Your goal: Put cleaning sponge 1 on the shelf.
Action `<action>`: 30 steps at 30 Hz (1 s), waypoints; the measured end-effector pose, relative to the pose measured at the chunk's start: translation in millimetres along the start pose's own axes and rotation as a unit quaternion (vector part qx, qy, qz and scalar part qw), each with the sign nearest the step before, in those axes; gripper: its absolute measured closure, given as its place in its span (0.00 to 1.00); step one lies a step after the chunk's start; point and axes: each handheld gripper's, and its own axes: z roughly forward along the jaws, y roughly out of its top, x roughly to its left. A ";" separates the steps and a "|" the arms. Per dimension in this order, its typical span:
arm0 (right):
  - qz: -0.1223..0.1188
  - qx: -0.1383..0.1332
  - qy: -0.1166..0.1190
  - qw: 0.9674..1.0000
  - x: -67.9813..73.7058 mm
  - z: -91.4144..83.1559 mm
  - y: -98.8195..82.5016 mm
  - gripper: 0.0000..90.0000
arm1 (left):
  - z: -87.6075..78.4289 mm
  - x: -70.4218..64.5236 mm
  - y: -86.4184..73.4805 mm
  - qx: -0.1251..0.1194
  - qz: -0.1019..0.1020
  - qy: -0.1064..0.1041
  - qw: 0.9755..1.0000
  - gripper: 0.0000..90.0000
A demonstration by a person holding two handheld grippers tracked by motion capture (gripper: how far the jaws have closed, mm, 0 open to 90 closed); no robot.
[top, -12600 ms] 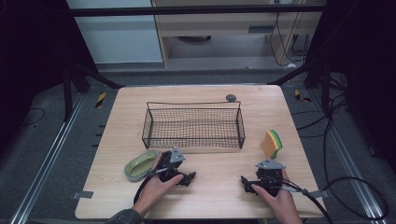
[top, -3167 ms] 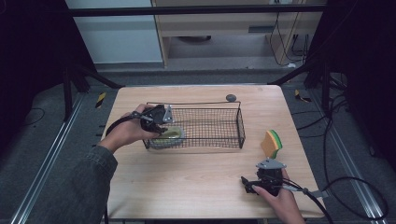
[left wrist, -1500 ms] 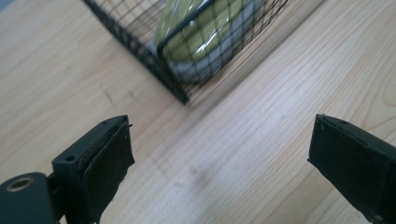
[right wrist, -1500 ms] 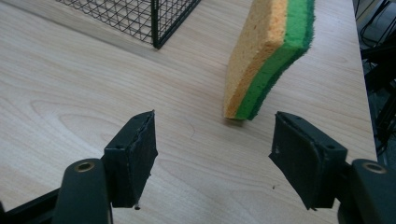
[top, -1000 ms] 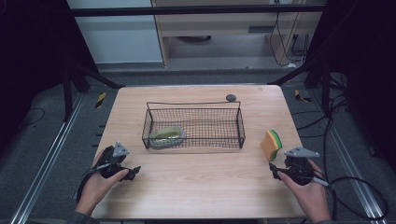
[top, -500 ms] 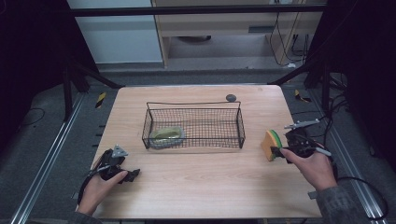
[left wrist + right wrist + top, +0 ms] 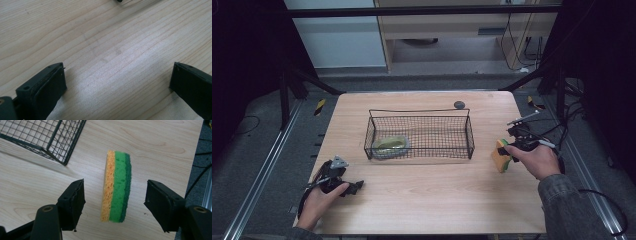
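Since a second ago my right hand has swung up the bench's right edge to the sponge, and my left has stayed parked near the front-left corner, while the pale green dish I carried earlier now lies inside the basket.

Nearest me, my left hand-held gripper [image 7: 343, 184] rests low on the light wooden bench [image 7: 427, 200], its jaws spread wide with nothing but bare wood grain between them. Farther out on the right, my right hand-held gripper [image 7: 115, 202] straddles the orange-yellow and green layered scrubbing sponge [image 7: 117, 186], which stands on its narrow edge just beside the basket's right end. These jaws have just been closing, yet a gap shows on each side of the sponge — the pads are not on it.

Beyond sits the black wire-mesh basket [image 7: 419, 112], and past that a small dark round disc [image 7: 458, 104] near the far edge.

My worry: the sponge is balanced on edge, so if one pad lands first it may tip or skid away — and a soft sponge pinched off-centre could twist loose while I lift it over the basket's rim, or snag on the wire.
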 end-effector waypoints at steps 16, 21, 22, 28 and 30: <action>-0.017 0.017 -0.012 1.000 8.3 19.8 2.6 0.40 | 3.9 2.4 -7.4 -0.050 0.000 0.001 0.999 0.00; -0.021 0.027 -0.014 0.999 11.5 24.9 3.8 0.43 | 4.1 2.3 -7.3 -0.050 -0.001 0.001 0.999 0.00; -0.019 0.029 -0.019 0.999 11.3 26.4 4.6 0.45 | 4.0 2.4 -7.3 -0.050 0.000 0.001 0.999 0.00; -0.018 0.032 -0.016 0.999 9.8 28.2 5.9 0.49 | 4.2 2.2 -7.3 -0.050 -0.002 0.002 0.999 0.00; -0.016 0.034 -0.013 0.999 9.0 28.1 6.4 0.52 | 4.4 2.0 -7.3 -0.052 -0.003 0.002 0.999 0.00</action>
